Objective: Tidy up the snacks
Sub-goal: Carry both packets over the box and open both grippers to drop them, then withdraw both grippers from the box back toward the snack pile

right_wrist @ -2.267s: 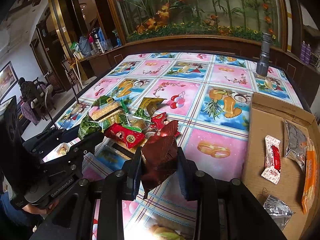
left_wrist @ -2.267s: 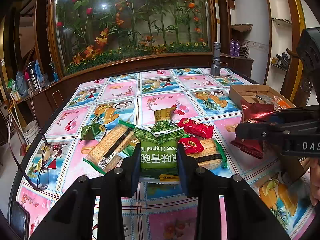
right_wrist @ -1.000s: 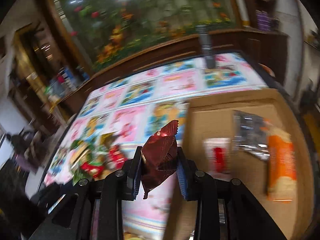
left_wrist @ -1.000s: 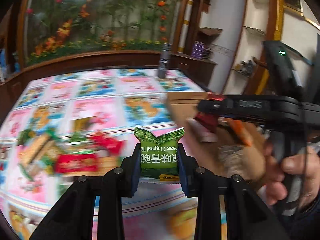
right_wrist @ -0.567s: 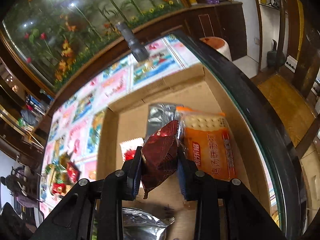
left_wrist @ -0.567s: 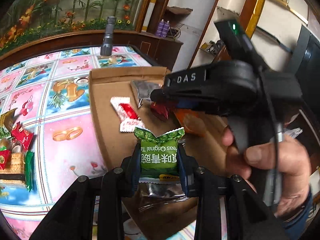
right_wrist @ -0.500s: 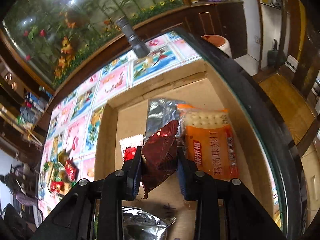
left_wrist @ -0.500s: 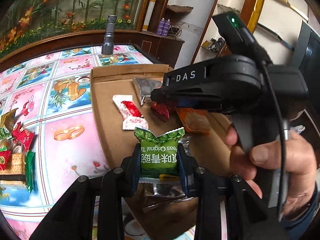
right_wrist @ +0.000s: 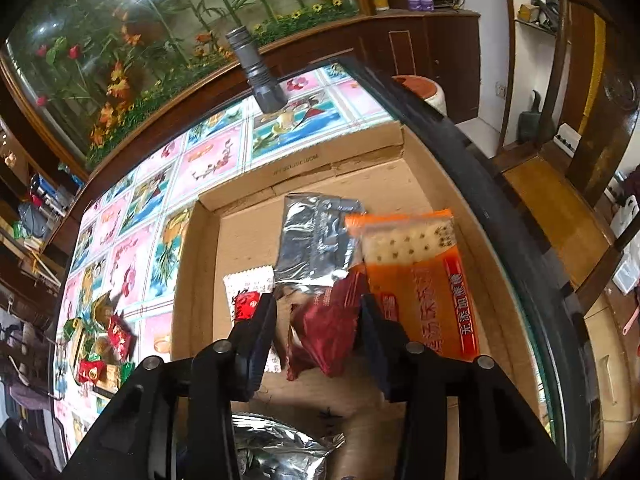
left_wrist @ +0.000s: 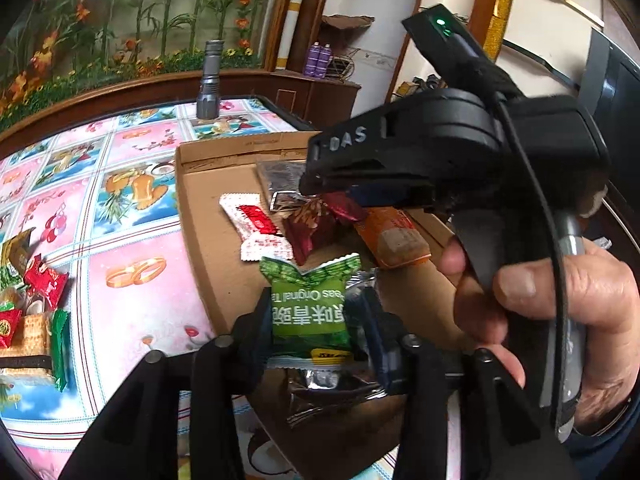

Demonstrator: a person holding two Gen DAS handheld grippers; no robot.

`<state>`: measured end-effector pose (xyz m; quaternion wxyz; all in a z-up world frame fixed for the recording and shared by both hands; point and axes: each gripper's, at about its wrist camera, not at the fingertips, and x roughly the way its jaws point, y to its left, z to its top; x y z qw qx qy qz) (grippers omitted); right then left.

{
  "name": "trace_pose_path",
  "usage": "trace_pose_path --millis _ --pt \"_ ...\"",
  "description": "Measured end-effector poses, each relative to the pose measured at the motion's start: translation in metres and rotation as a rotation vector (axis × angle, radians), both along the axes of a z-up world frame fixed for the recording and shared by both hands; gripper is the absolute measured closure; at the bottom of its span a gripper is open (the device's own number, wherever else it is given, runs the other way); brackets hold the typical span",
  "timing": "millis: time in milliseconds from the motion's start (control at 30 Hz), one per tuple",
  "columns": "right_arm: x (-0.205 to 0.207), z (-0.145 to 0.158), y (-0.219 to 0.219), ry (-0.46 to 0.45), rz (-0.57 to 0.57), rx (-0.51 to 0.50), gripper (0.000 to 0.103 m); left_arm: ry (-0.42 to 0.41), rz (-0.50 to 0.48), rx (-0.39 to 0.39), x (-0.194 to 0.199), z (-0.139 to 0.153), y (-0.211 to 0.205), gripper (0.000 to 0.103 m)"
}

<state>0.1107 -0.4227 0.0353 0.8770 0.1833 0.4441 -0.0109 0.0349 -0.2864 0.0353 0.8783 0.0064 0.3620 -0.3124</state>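
My left gripper (left_wrist: 311,320) is shut on a green pea snack packet (left_wrist: 308,304), held above the near part of the cardboard box (left_wrist: 208,248). My right gripper (right_wrist: 318,330) stands open over the box (right_wrist: 240,240); the dark red packet (right_wrist: 328,328) lies loose between its jaws on the box floor. It also shows in the left wrist view (left_wrist: 316,222) under the right gripper (left_wrist: 320,196). The box holds an orange cracker pack (right_wrist: 420,280), a silver packet (right_wrist: 316,240) and a white-and-red packet (right_wrist: 248,292).
Several loose snacks (left_wrist: 28,300) lie on the patterned tablecloth left of the box. A grey flashlight (left_wrist: 210,80) stands at the table's far edge. Another silver packet (right_wrist: 276,456) lies at the box's near end. The table's dark rim (right_wrist: 480,168) runs right of the box.
Both grippers swung from the snack pile to over the box. My right gripper has opened and let the dark red packet drop into the box. The left still holds the green packet.
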Motion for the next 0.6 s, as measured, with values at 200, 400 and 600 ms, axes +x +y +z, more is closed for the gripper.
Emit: trace_pose_path --millis 200,400,600 --pt "-0.005 0.011 -0.007 -0.055 -0.032 0.009 0.057 -0.083 -0.006 0.014 -0.011 0.010 0.001 0.049" --pt "-0.007 0.017 -0.007 -0.090 -0.037 0.027 0.057 -0.175 0.041 -0.004 -0.019 0.031 0.021 0.041" --pt "-0.009 0.025 0.012 -0.142 0.043 0.010 0.057 -0.224 0.092 0.028 -0.024 0.037 0.046 0.038"
